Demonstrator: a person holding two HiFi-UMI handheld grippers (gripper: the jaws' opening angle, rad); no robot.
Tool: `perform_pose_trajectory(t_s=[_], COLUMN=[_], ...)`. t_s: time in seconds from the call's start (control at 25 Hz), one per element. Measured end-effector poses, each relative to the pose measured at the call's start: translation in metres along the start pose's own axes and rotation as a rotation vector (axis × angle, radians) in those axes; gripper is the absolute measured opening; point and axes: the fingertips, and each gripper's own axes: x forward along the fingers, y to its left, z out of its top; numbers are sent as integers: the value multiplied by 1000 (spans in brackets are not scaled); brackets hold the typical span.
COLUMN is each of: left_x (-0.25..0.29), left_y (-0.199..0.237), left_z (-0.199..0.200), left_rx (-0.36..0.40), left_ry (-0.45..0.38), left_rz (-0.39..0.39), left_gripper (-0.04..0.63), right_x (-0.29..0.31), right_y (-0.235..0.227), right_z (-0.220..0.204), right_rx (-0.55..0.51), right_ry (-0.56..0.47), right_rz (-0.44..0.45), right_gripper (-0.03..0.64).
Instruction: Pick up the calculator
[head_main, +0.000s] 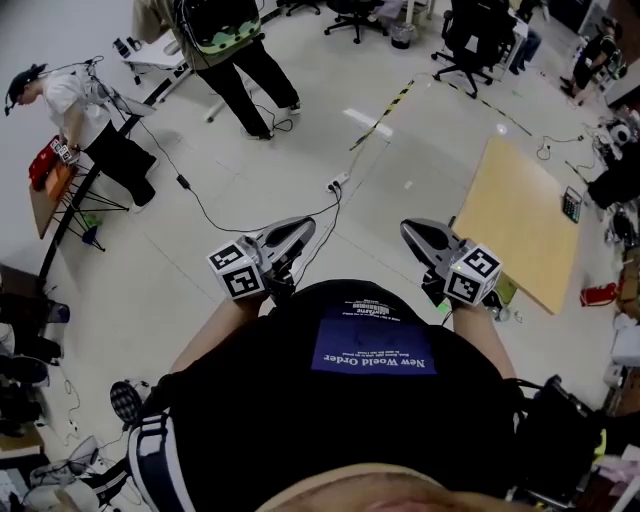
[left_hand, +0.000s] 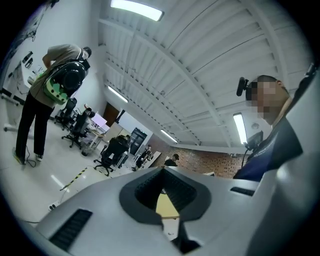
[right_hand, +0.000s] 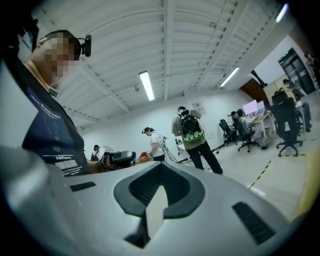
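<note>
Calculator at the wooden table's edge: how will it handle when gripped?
The calculator looks small, flat and rigid: probably light and stiff, unlikely to roll. Lying flat on the wooden table, it may slide if nudged. It sits near the edge, so a push could drop it.

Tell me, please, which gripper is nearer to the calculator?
Right. The right gripper is just left of the wooden table, with the calculator at the table's far side; the left gripper is further left, over the floor.
</note>
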Motion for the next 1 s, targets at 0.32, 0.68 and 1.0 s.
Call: perform_pose_trajectory(t_s=[0.32,0.68,1.0], left_x=[44,85,90], left_y=[64,169,264], left_z=[18,78,138], left_rx=[-27,-25,-20], left_ry=[17,67,114], left_rz=[-39,-202,-265], left_gripper=[6,6,6], right_x=[3,91,175], right_y=[-71,-138,-177], right_z=[3,42,66], right_rx=[31,-5,9], right_ry=[-2,-44,-71], right_rz=[-120,-240,-308], right_gripper=[-15,-15,-15])
